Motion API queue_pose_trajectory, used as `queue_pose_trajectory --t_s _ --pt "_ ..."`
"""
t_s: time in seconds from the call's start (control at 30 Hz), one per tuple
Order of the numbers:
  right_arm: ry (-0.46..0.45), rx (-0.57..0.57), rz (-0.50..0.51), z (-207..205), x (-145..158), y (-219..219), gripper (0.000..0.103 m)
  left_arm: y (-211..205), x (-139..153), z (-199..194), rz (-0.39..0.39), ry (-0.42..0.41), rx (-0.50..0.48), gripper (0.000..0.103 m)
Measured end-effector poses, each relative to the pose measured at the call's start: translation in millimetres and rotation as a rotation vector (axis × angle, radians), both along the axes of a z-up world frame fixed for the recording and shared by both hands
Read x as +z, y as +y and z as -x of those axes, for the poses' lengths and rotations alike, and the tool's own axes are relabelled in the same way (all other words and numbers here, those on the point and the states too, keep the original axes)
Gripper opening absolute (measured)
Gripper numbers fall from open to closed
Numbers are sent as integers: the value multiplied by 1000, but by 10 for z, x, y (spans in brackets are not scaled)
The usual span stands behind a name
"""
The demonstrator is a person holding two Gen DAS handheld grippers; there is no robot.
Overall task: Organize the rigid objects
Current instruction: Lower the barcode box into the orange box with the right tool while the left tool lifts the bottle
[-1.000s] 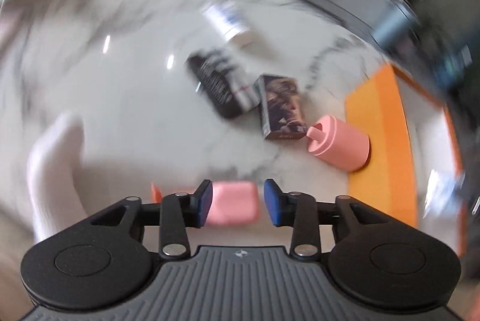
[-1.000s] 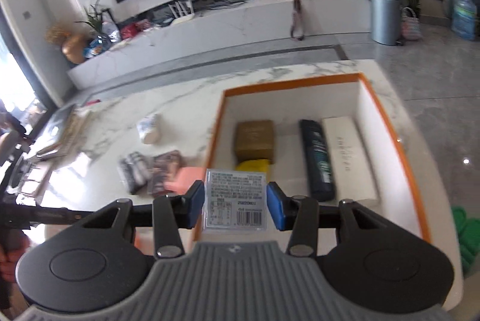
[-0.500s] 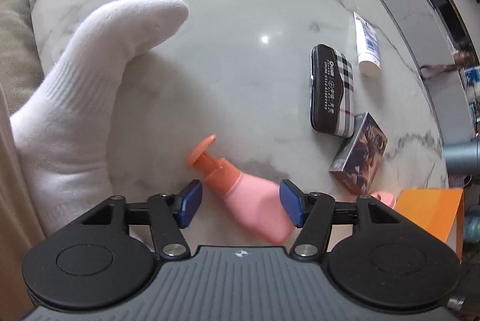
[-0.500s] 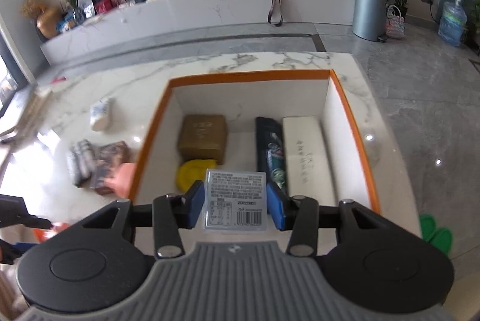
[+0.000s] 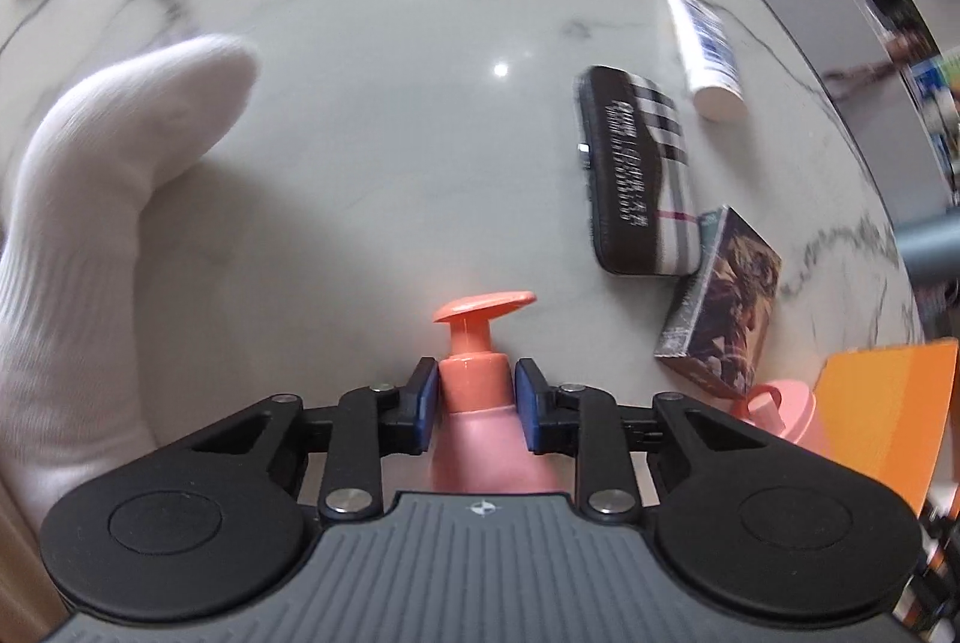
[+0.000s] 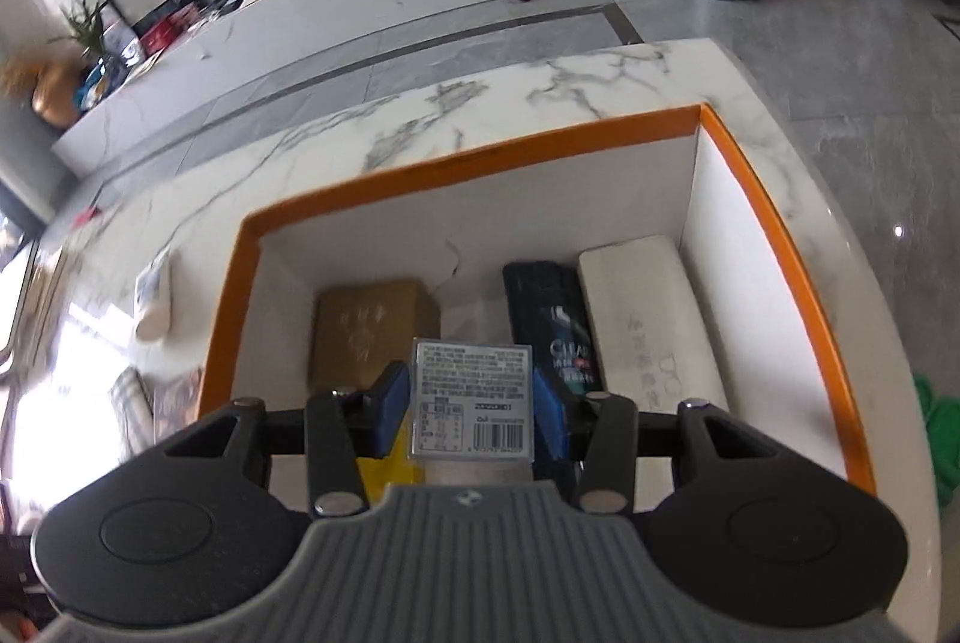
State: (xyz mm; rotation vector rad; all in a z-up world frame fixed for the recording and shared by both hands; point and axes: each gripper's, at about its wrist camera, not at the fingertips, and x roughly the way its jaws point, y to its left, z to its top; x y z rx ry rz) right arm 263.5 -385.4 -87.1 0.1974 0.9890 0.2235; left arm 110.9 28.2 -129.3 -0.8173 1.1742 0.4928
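In the left wrist view my left gripper (image 5: pixel 474 400) is shut on the neck of a pink pump bottle (image 5: pixel 480 385) with an orange pump head, over the marble table. In the right wrist view my right gripper (image 6: pixel 471 406) is shut on a small box with a white printed label (image 6: pixel 471 400), held above the orange-rimmed box (image 6: pixel 780 235). Inside that box lie a brown box (image 6: pixel 372 325), a dark shampoo bottle (image 6: pixel 555 319), a white case (image 6: pixel 645 307) and a yellow item (image 6: pixel 390 472).
On the marble table (image 5: pixel 360 72) lie a dark plaid case (image 5: pixel 636 175), a white tube (image 5: pixel 708 54), a picture-printed box (image 5: pixel 726 301) and a pink cup (image 5: pixel 780 415) beside the orange box's corner (image 5: pixel 888 403). A white sock (image 5: pixel 102 223) lies at left.
My left gripper has closed on the pink pump bottle's neck. My right gripper, still holding the labelled box, has moved closer over the orange-rimmed box.
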Motion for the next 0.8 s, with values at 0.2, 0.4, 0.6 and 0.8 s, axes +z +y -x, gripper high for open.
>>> queue_pose_trajectory --t_s 0.2,0.4,0.6,0.8 --pt "-36 20 44 -183 10 94 47 -216 144 -178 -108 -78 -236 28" --pt "-64 88 141 -313 -78 283 47 -401 417 -171 -216 -209 -396 28" --pt "-87 133 180 -301 -82 338 52 -529 509 -149 -265 -272 -463 28" --pt "-92 216 206 -87 11 329 44 -674 509 -79 -340 -315 -554 28"
